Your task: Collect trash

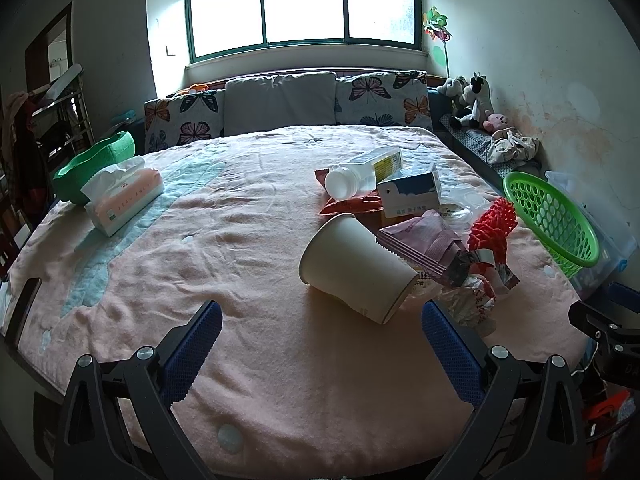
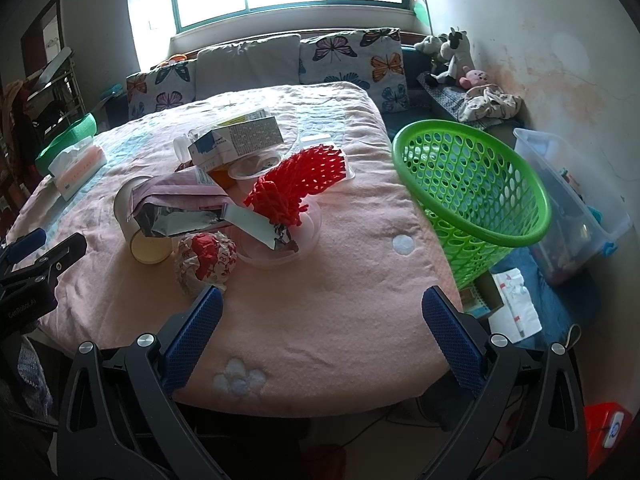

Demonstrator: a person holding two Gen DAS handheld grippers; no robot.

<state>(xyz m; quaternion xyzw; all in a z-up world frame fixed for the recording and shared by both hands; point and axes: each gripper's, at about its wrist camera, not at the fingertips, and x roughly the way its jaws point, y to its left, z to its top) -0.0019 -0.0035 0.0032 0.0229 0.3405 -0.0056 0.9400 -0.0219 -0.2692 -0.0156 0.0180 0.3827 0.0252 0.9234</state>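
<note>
Left gripper (image 1: pixel 322 344): spread wide, empty, above the pink blanket (image 1: pixel 248 240). Right gripper (image 2: pixel 322 328): likewise released, touching nothing. Trash heaped mid-bed: tipped paper cup (image 1: pixel 354 270), white bottle (image 1: pixel 360 176), small carton (image 1: pixel 410 194), red foam net (image 2: pixel 298 188), crumpled wrapper (image 2: pixel 206 258), possibly a clear lid beneath. Green basket (image 2: pixel 472 196) at the bed's right edge. Tissue box (image 1: pixel 122 196) far left.

Pink-blanketed bed (image 1: pixel 248 264) with tissue box (image 1: pixel 122 196), tipped paper cup (image 1: pixel 356 268), wrappers, green basket (image 2: pixel 472 196).
</note>
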